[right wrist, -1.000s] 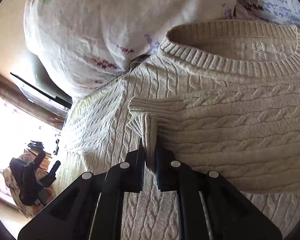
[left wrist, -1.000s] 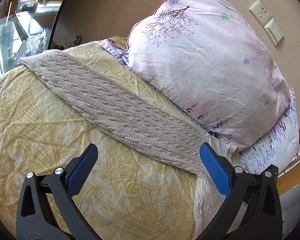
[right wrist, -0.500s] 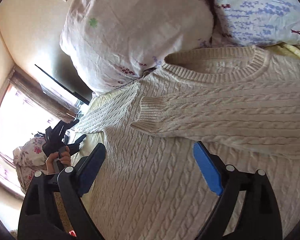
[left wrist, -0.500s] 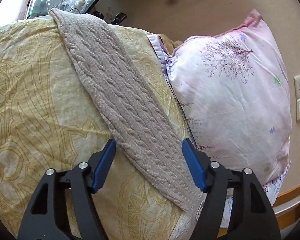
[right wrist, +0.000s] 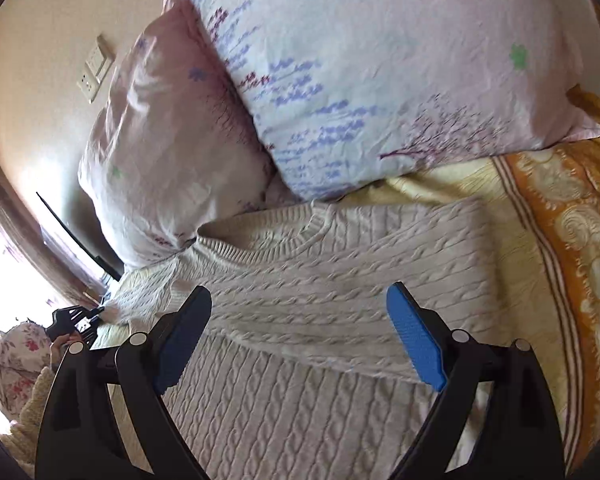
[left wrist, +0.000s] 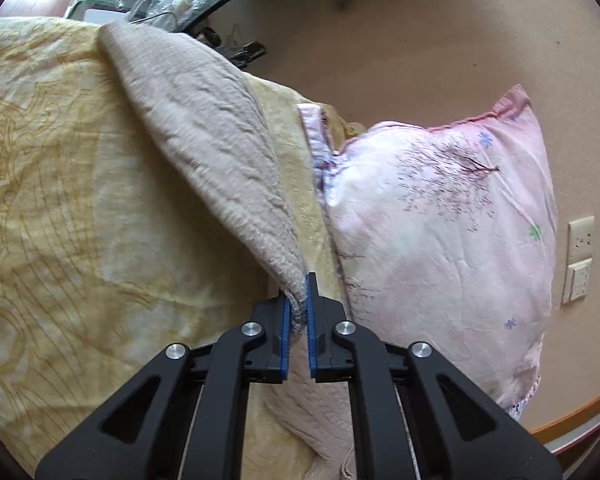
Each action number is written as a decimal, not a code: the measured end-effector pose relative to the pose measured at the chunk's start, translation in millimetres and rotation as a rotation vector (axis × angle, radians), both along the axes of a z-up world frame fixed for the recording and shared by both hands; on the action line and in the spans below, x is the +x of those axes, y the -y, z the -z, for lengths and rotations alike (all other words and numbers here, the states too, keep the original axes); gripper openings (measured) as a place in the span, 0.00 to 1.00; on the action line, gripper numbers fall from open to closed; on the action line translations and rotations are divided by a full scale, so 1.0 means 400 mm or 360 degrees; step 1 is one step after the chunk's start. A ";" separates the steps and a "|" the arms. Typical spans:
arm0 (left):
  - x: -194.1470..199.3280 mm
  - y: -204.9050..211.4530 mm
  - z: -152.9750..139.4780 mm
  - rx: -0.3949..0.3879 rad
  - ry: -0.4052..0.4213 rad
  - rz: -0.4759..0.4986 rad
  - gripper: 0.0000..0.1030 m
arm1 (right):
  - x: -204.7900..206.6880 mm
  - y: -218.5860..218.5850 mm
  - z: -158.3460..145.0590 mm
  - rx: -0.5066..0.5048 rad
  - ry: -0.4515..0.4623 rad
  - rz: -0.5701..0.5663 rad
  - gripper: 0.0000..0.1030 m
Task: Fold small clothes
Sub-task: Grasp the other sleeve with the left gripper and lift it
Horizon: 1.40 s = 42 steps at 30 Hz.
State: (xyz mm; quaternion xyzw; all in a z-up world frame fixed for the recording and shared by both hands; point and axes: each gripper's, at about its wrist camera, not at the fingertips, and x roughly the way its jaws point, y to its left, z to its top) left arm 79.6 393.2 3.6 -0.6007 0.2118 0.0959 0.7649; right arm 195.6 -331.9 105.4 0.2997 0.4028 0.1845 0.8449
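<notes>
Knit sleeve [left wrist: 216,152] pinched in my left gripper [left wrist: 299,312] jaws; right gripper [right wrist: 300,340] jaws wide open over sweater [right wrist: 320,288] on bed [left wrist: 52,208].

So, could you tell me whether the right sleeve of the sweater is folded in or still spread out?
Folded in: the right sleeve lies across the chest of the sweater, below the collar.

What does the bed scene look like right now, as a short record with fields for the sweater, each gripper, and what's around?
sweater: cream cable knit, lying on the yellow bedspread, one sleeve folded across the chest
left gripper: shut on the other sleeve, which is lifted off the bedspread
right gripper: open, above the sweater, holding nothing
pillows: two, floral, beyond the collar
</notes>
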 end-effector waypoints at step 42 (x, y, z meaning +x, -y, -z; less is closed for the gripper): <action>0.212 0.728 0.016 -0.0089 -0.0019 0.0518 0.06 | -0.022 0.142 0.016 0.0368 0.0066 0.0114 0.89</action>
